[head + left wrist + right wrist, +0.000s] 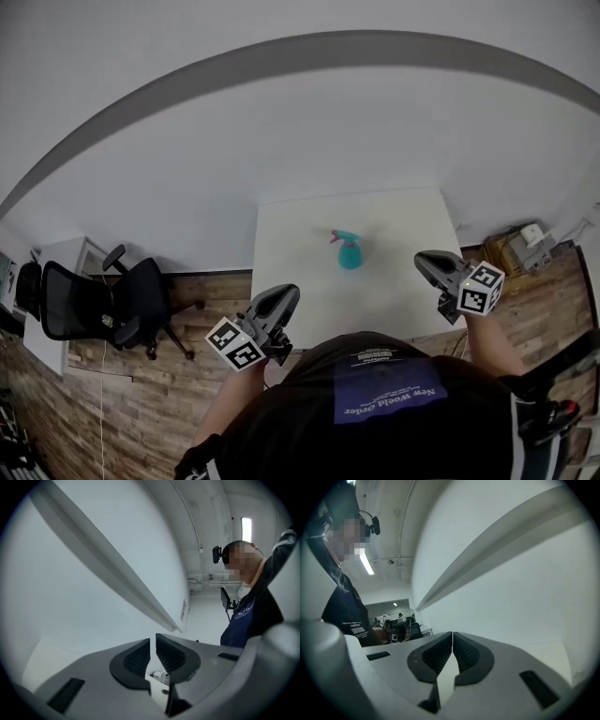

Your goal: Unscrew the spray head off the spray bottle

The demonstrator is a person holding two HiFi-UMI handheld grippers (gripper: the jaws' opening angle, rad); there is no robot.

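Both claws are pressed shut with nothing between them. The left claw point(287, 294) hangs at the near edge of the tabletop point(291, 234), and the right claw point(424, 260) over its right part. The spray bottle point(351, 253) stands ahead of and between them, apart from both and seemingly nearer the right one. Its long axis is upright, and the spray head point(341, 237) points its nozzle left.

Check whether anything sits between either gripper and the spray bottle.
Nothing visible does. The spray bottle stands alone on the white table, with only bare tabletop between it and the left gripper and the right gripper. Both grippers are shut and empty, held by the table's near corners.
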